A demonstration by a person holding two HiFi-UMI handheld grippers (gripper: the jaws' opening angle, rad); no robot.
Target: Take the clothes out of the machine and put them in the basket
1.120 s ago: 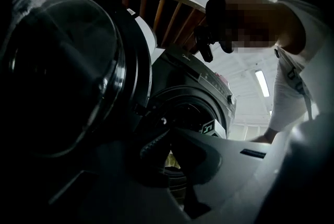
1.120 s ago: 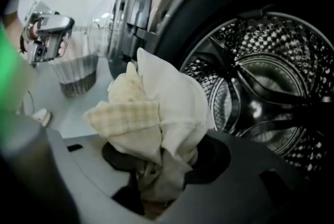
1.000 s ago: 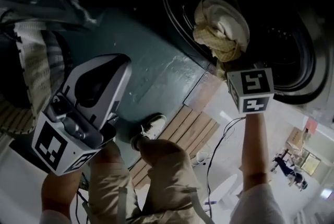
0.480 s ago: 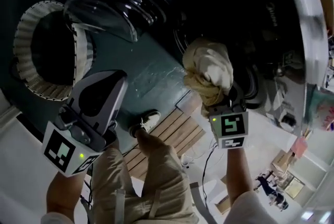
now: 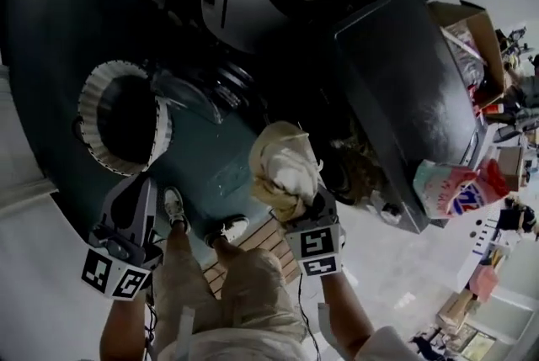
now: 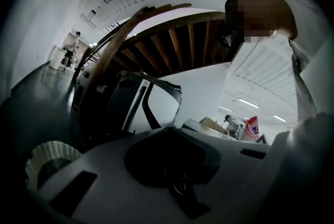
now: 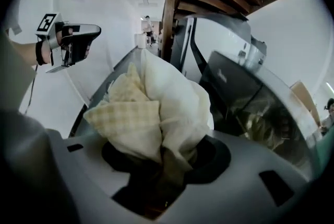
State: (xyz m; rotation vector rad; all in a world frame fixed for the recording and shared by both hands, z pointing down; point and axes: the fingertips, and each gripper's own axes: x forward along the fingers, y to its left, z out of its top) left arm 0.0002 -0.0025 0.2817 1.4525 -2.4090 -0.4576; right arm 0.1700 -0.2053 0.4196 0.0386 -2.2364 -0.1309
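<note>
Right gripper (image 5: 299, 209) is clenched on a crumpled cream checked cloth bundle (image 5: 285, 170), right of the white ribbed round basket (image 5: 160, 132). Left gripper (image 5: 140, 187) is closed and empty, just below it.

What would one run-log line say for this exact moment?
right gripper: shut on cream cloth bundle | left gripper: holds nothing | basket: ahead of left gripper, inside dark
</note>
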